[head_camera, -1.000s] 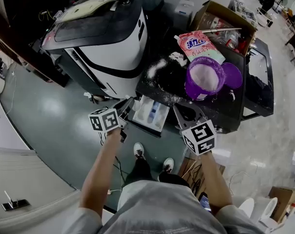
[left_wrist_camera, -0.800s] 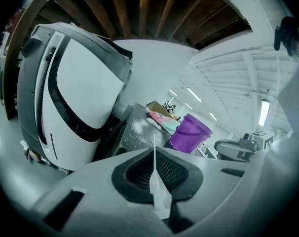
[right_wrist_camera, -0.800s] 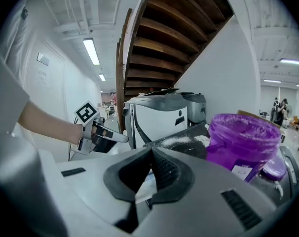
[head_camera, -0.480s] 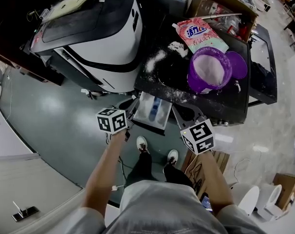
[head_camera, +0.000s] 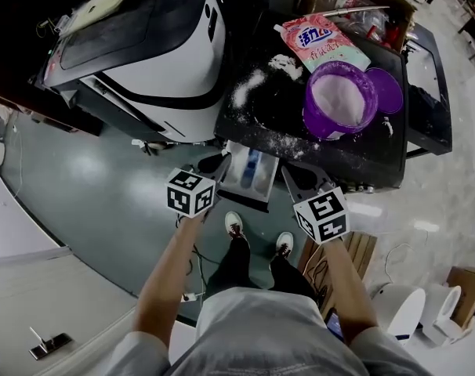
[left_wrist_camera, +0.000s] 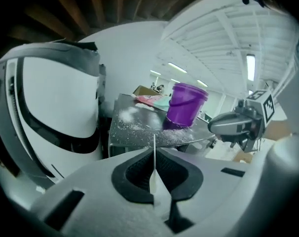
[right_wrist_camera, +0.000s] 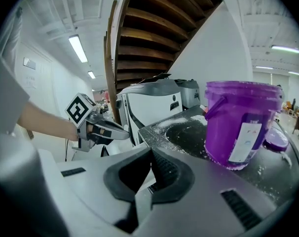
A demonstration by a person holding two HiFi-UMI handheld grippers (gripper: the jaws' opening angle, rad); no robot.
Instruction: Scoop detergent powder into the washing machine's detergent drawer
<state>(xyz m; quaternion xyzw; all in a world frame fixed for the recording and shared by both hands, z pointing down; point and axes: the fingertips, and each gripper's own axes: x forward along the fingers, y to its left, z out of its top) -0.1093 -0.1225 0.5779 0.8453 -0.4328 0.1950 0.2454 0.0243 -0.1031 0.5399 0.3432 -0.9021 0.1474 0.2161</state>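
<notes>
The detergent drawer (head_camera: 249, 175) stands pulled out from the front of the black-topped washing machine (head_camera: 300, 143). On top of the machine sits an open purple bucket (head_camera: 337, 100) (left_wrist_camera: 185, 105) (right_wrist_camera: 241, 122) holding white powder, with loose powder spilled around it. My left gripper (head_camera: 224, 163) (left_wrist_camera: 153, 152) is shut and empty, just left of the drawer's front. My right gripper (head_camera: 289, 173) (right_wrist_camera: 150, 158) is shut and empty at the drawer's right front corner. Each gripper shows in the other's view: the right gripper (left_wrist_camera: 238, 125) and the left gripper (right_wrist_camera: 97, 127).
The purple lid (head_camera: 386, 89) lies right of the bucket, with a pink detergent bag (head_camera: 320, 41) behind it. A large white and black machine (head_camera: 143, 53) stands close on the left. A cardboard box (head_camera: 363, 2) sits at the back. The person's feet (head_camera: 257, 237) are below the drawer.
The head view has shifted, so the machine top sits higher in the frame. Both grippers stay shut in front of the drawer; the left one has drawn slightly closer to it.
</notes>
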